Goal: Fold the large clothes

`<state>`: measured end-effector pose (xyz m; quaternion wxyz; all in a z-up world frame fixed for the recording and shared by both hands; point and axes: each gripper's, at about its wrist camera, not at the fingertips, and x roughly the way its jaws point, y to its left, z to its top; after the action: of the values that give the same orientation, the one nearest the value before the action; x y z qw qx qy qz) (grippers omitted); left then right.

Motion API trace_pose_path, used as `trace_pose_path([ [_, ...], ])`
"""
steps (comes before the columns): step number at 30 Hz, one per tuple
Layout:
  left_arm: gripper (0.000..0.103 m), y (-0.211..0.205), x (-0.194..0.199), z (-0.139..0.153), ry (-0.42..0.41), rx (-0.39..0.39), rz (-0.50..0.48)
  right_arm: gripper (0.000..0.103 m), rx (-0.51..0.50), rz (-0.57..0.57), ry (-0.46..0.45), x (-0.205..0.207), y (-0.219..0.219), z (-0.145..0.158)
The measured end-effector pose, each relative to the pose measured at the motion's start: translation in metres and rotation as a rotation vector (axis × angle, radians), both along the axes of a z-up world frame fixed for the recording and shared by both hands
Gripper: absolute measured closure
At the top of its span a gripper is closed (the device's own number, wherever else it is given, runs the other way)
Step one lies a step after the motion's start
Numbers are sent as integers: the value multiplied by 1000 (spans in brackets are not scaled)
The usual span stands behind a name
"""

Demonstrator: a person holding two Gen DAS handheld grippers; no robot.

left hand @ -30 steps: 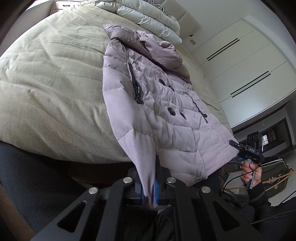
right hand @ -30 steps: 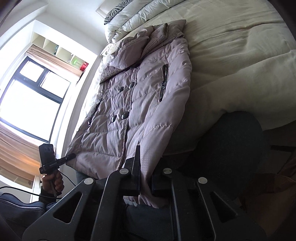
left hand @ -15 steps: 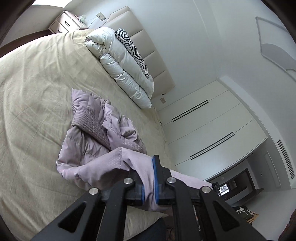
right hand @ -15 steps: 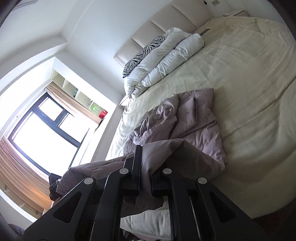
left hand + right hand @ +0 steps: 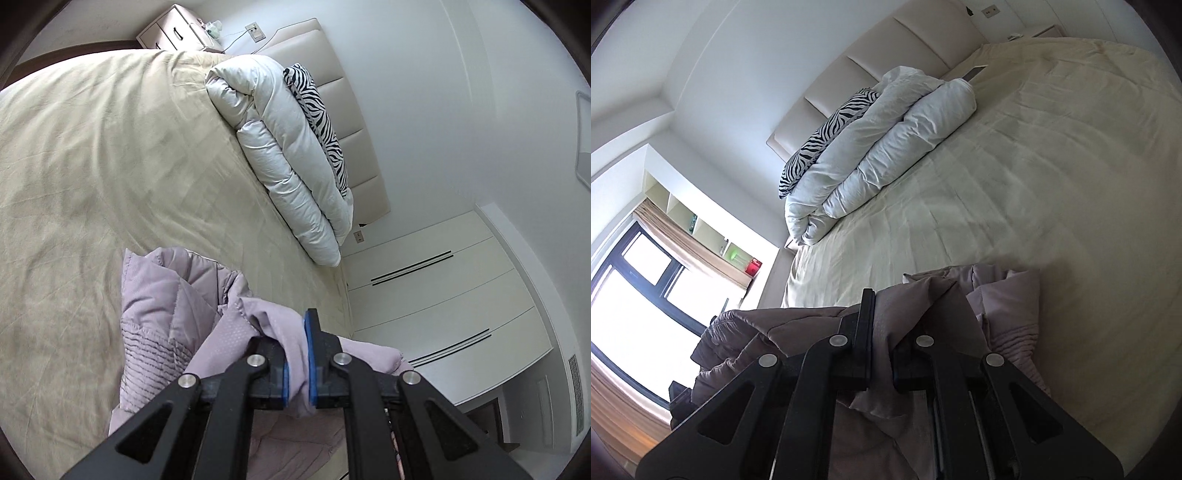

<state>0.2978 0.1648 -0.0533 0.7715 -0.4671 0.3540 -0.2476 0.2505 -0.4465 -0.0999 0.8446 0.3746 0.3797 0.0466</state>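
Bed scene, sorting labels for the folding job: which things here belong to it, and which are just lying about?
Belongs to the job:
jacket, lilac, padded
left gripper, shut on its fabric
right gripper, shut on its fabric
bed, which the jacket lies on

Just lying about:
white duvet, rolled up
zebra pillow
nightstand

A rolled white duvet point(image 5: 291, 166) lies against the padded headboard point(image 5: 347, 110), a zebra-striped pillow point(image 5: 321, 114) wedged between them, on the beige bedspread point(image 5: 92, 166).

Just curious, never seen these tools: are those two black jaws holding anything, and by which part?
Both hold the lilac padded coat. Each gripper, left and right, pinches a bunched fold at its edge; which part exactly cannot be told.
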Motion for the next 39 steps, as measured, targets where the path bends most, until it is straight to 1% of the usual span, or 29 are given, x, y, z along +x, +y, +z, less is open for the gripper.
trace_pose_path([
  [2, 95, -4, 26, -15, 31, 24, 7, 97, 13, -18, 43, 32, -2, -28],
  [5, 94, -9, 58, -41, 78, 56, 20, 97, -47, -16, 108, 73, 7, -74],
  [6, 94, -9, 67, -50, 95, 55, 24, 97, -46, -22, 133, 84, 7, -89],
  [9, 91, -8, 86, -79, 161, 50, 31, 96, -2, -28, 204, 106, 7, -141],
  [10, 89, -7, 90, -89, 188, 46, 35, 96, -1, -22, 214, 112, 9, -153],
  [11, 88, -7, 93, -98, 210, 35, 36, 95, -9, -10, 226, 117, 11, -166],
  [12, 87, -7, 95, -104, 224, 30, 34, 93, -13, 5, 237, 121, 14, -175],
  [14, 84, -9, 95, -107, 219, 32, 31, 91, -1, 25, 254, 127, 15, -192],
  [15, 79, -9, 94, -105, 209, 31, 28, 90, 10, 24, 249, 128, 14, -194],
  [16, 70, -9, 91, -101, 195, 32, 26, 88, 23, 21, 236, 127, 13, -195],
  [17, 66, -9, 88, -95, 181, 35, 26, 87, 39, 20, 221, 124, 11, -193],
  [19, 47, -8, 81, -83, 152, 49, 35, 81, 78, 15, 191, 120, 6, -190],
  [20, 41, -6, 76, -75, 135, 65, 46, 79, 87, 15, 182, 117, 5, -187],
  [21, 31, -5, 72, -68, 120, 79, 59, 74, 87, 16, 180, 114, 5, -185],
  [22, 26, -3, 68, -61, 108, 94, 74, 62, 80, 19, 181, 112, 5, -183],
  [23, 25, -2, 64, -55, 96, 108, 83, 50, 85, 25, 172, 108, 4, -178],
  [24, 25, -1, 59, -49, 88, 124, 92, 23, 95, 29, 155, 107, 5, -176],
  [25, 25, -2, 54, -43, 79, 146, 102, 4, 101, 33, 137, 102, 4, -170],
  [26, 25, -5, 48, -36, 61, 179, 108, 3, 96, 31, 122, 96, 3, -163],
  [28, 25, -24, 35, -15, -9, 285, 89, 3, 74, 34, 125, 90, 5, -153],
  [30, 25, -55, 19, 4, -95, 420, 56, 3, 34, 38, 148, 77, 7, -139],
  [32, 25, -96, 3, 15, -188, 551, 6, 3, -43, 86, 140, 68, 22, -122],
  [33, 25, -116, -4, 17, -229, 608, -22, 7, -99, 115, 128, 64, 34, -112],
  [34, 25, -138, -10, 17, -267, 673, -51, 21, -148, 154, 119, 61, 47, -103],
  [35, 25, -159, -14, 15, -301, 740, -73, 30, -187, 198, 116, 58, 63, -95],
  [36, 26, -178, -18, 10, -332, 803, -96, 46, -214, 237, 118, 56, 78, -89],
  [37, 29, -195, -21, 4, -353, 858, -119, 62, -243, 265, 125, 53, 94, -84],
  [38, 31, -210, -22, -2, -364, 908, -134, 71, -281, 289, 132, 49, 110, -81],
  [39, 31, -220, -22, -8, -370, 949, -145, 74, -310, 316, 135, 46, 124, -80],
])
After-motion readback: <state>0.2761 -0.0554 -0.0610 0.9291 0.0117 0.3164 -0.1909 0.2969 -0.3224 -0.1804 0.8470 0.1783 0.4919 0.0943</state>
